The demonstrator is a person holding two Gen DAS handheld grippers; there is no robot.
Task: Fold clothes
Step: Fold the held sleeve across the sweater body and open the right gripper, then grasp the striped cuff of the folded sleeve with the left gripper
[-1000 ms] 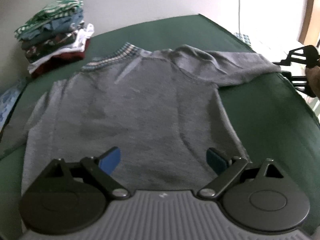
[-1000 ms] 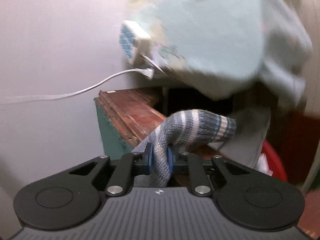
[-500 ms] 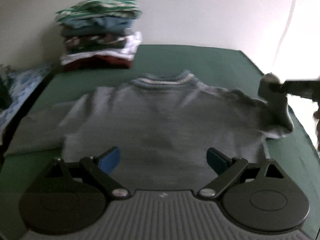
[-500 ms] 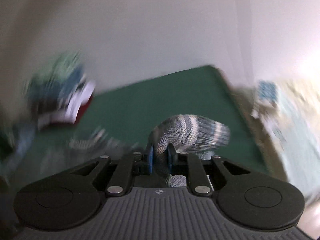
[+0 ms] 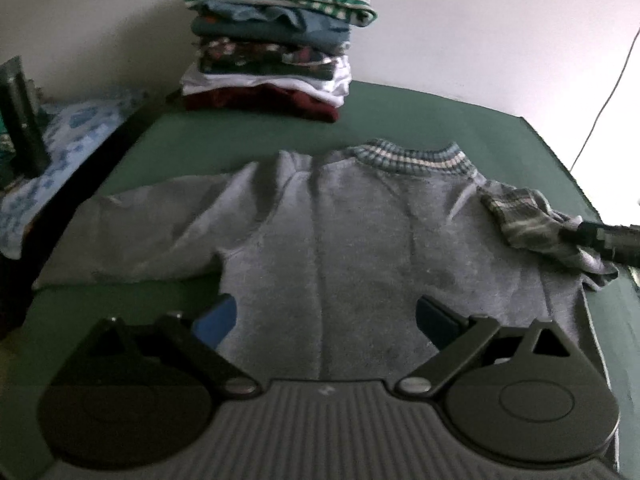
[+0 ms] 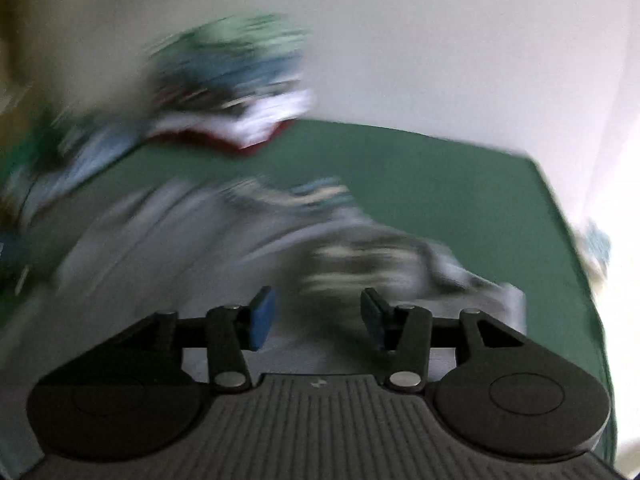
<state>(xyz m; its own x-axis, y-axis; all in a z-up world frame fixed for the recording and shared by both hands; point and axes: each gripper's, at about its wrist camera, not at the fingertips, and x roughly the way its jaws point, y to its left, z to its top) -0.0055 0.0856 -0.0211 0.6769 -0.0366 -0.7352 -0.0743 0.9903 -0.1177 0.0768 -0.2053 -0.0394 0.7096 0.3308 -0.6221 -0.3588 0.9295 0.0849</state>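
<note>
**Sleeve cuff let go on the sweater's right side**

A grey sweater (image 5: 360,240) lies flat across the middle of the green table (image 5: 420,120), its striped collar toward the far edge. One sleeve stretches out to the table's left edge; the other is folded inward, its striped cuff (image 5: 528,220) resting on the sweater's right shoulder area.

The left hand-held gripper (image 5: 326,320) hovers over the hem, jaws wide, nothing between them. The right hand-held gripper (image 6: 316,318) has just been opening: its blue pads stand apart and clear of the cuff (this view is heavily blurred). A stack of folded clothes (image 5: 272,40) sits at the far left corner.
</note>
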